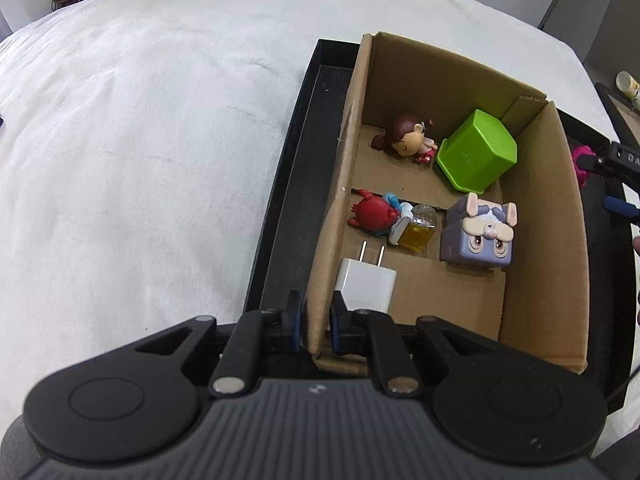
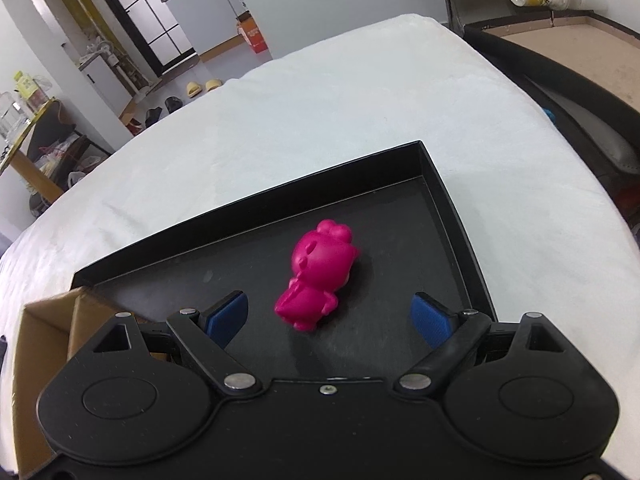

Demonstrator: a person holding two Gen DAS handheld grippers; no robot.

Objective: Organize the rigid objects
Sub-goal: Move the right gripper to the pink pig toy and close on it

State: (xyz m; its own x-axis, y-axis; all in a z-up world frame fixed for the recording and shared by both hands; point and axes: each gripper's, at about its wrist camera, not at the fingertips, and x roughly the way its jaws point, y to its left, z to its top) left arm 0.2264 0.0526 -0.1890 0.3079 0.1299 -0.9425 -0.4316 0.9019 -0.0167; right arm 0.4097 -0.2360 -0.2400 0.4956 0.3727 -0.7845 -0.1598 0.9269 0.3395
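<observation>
1. The pink toy [image 2: 318,274] lies on its side in the black tray [image 2: 448,196], just beside the box [image 1: 448,80].
2. The right gripper [image 2: 330,318] is spread wide, released, with the toy just ahead of its pads.
3. The left gripper [image 1: 316,312] is clenched on the box wall.
4. Risk, I'd guess: the rounded toy could squirt out if pinched off-centre.
5. Writing on the green cup [image 1: 476,150] is too small to read.

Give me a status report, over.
Left claw shut on brown cardboard box wall. Right claw open, short of pink plastic figurine lying in black tray. Nothing between.
</observation>
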